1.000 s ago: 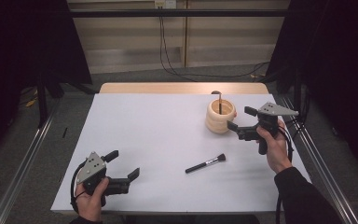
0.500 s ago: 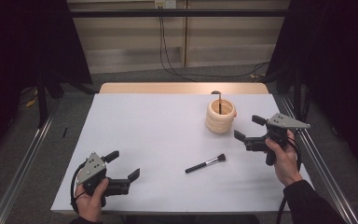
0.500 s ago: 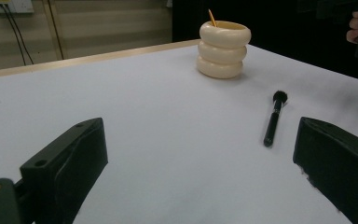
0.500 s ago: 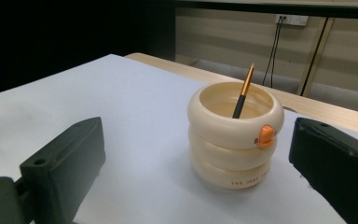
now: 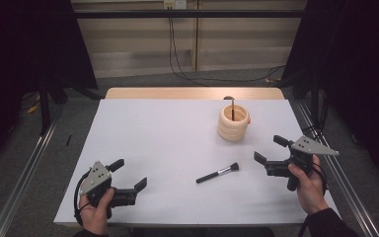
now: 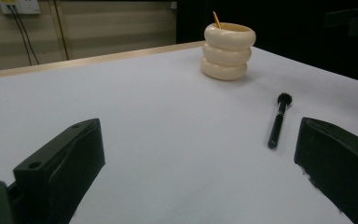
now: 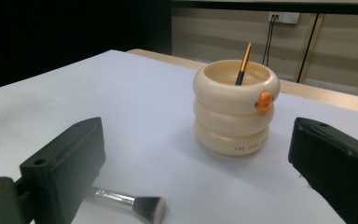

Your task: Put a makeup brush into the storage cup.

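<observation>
Brush with black handle and metal ferrule (image 5: 218,173) flat on white table (image 5: 168,148), near cream ringed ceramic holder (image 5: 233,123).
Right hand-held gripper (image 5: 270,152) jaws spread, empty, beside holder; left hand-held gripper (image 5: 129,174) spread, well apart from holder.

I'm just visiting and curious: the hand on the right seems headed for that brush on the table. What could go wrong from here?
1. The brush lies flat and thin on the table, so the open right gripper may slide over it or scrape the table instead of gripping it.
2. The holder stands close behind and looks light, with a brush handle sticking up; a careless swing might knock it over.
</observation>
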